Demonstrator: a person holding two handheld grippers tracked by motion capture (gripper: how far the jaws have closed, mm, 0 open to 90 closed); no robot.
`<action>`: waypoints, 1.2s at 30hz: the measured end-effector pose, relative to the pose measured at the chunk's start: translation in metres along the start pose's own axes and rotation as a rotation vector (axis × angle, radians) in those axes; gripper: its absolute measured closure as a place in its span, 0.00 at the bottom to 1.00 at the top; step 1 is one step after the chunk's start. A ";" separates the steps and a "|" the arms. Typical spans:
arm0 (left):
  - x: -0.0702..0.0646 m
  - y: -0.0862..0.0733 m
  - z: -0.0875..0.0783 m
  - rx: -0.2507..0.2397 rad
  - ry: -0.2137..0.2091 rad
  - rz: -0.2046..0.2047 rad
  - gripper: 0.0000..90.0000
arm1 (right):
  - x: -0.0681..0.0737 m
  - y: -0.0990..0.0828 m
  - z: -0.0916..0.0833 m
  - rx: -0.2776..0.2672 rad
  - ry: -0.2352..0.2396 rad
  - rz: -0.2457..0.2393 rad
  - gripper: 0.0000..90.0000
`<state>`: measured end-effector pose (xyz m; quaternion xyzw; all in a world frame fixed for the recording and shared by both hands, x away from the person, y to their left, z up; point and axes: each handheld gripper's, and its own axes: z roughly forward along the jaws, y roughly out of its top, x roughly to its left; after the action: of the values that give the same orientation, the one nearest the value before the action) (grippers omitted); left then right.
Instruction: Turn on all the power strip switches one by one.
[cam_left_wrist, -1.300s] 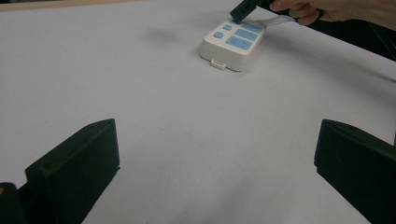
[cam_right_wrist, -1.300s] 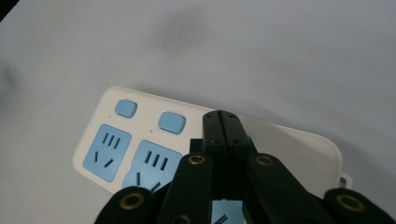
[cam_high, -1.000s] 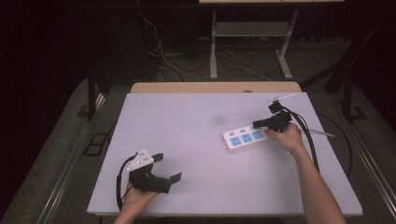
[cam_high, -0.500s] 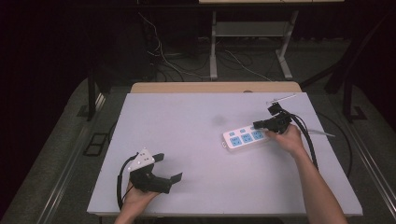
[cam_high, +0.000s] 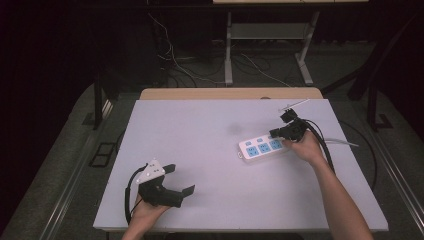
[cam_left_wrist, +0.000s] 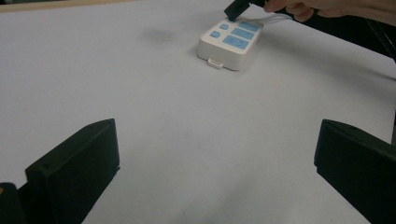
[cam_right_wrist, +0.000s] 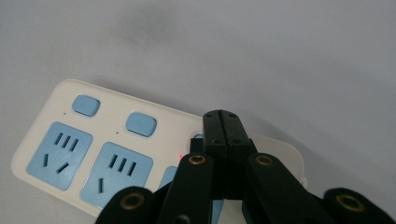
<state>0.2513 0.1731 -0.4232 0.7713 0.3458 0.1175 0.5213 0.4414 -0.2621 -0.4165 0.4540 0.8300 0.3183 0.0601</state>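
Item: white power strip (cam_high: 262, 147) with 3 blue sockets, right half of table (cam_high: 200, 135); my right gripper (cam_right_wrist: 222, 122), jaws shut to 1 blunt tip, presses its third switch; my left gripper (cam_high: 181, 181) rests wide, empty, near edge.

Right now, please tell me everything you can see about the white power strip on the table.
The power strip is a white, rounded, plastic-looking block with blue sockets and a small blue switch above each. It lies flat on the right part of the table, slightly slanted. A tiny red light glows beside the third switch, where the closed tips of the right gripper press. A white cable leaves its right end.
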 end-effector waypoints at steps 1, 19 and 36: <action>0.001 0.000 0.000 0.001 0.003 -0.002 0.00 | -0.001 -0.001 0.000 -0.006 0.008 0.003 1.00; 0.001 0.000 0.000 -0.002 0.003 -0.006 0.00 | 0.001 -0.001 -0.021 -0.099 0.096 0.016 1.00; 0.000 0.000 0.001 -0.002 0.000 -0.011 0.00 | 0.022 0.016 -0.031 -0.041 0.104 -0.101 1.00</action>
<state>0.2521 0.1726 -0.4235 0.7688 0.3500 0.1151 0.5227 0.4282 -0.2533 -0.3781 0.3930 0.8473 0.3549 0.0419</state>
